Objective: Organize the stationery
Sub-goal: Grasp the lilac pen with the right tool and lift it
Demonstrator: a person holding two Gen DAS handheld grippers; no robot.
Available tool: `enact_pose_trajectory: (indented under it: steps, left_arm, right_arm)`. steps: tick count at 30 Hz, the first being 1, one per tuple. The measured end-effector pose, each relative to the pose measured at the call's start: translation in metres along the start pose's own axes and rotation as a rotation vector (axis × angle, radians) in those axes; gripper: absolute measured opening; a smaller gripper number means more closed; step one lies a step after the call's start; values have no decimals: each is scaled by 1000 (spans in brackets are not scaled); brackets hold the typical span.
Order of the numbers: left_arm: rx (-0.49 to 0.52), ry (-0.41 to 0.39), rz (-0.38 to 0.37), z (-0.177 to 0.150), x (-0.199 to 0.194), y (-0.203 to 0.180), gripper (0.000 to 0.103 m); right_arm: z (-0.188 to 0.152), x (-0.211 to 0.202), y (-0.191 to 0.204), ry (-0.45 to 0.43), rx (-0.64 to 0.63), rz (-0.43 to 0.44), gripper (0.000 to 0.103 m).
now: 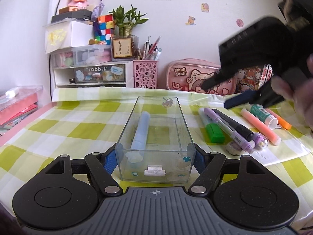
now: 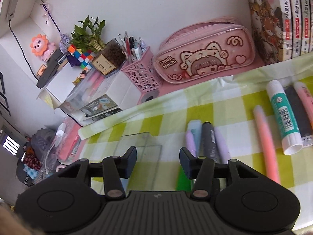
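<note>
clear plastic box (image 1: 154, 137) is sitting centre frame, your left gripper (image 1: 155, 157) clamping its near end; rigid, slick walls. your right gripper (image 2: 158, 161) is hanging empty, jaws apart, over light pens (image 2: 210, 139): grip mid-barrel.

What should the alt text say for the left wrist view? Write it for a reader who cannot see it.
The left hand-held gripper clamps the near end of a clear plastic box holding one pale blue marker on a green checked tablecloth. To its right lie loose pens and highlighters, with the right hand-held gripper above them, holding nothing.
</note>
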State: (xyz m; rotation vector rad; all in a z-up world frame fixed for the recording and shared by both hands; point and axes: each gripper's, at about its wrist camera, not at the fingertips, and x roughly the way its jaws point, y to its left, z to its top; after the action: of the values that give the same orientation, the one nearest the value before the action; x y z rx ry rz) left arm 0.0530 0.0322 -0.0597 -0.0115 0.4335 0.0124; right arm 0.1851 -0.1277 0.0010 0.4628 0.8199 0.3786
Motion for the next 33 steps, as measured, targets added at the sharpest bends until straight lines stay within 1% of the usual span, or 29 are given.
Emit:
enact_pose_trajectory:
  steps: [6, 9, 12, 14, 16, 19, 20, 22, 28, 33]
  left_arm:
    - [-10, -7, -13, 1, 5, 0, 73]
    - [-8, -13, -24, 1, 7, 0, 74]
    - [-6, -15, -31, 1, 10, 0, 74]
    - [-13, -9, -35, 1, 13, 0, 74]
    - [-33, -4, -45, 1, 14, 2, 74]
    - [-32, -5, -47, 0, 14, 3, 74]
    - [-31, -5, -46, 0, 14, 2, 74]
    - [-29, -1, -47, 0, 16, 3, 74]
    - [-27, 0, -44, 1, 16, 3, 74]
    - [-11, 5, -36, 1, 18, 1, 74]
  right_arm:
    - [-18, 16, -8, 7, -71, -80, 49]
    - [-24, 17, -10, -12, -96, -88, 48]
    - [-28, 19, -6, -28, -147, -136, 36]
    - [-30, 21, -2, -29, -199, -167, 25]
    - [-33, 23, 1, -30, -235, -173, 23]
    - [-37, 24, 5, -45, -267, -173, 20]
    - [-37, 24, 6, -48, -271, -178, 17]
    - [-38, 24, 9, -58, -283, -194, 16]
    - [-40, 22, 9, -65, -264, -195, 16]
    - [-38, 11, 9, -82, -226, -170, 16]
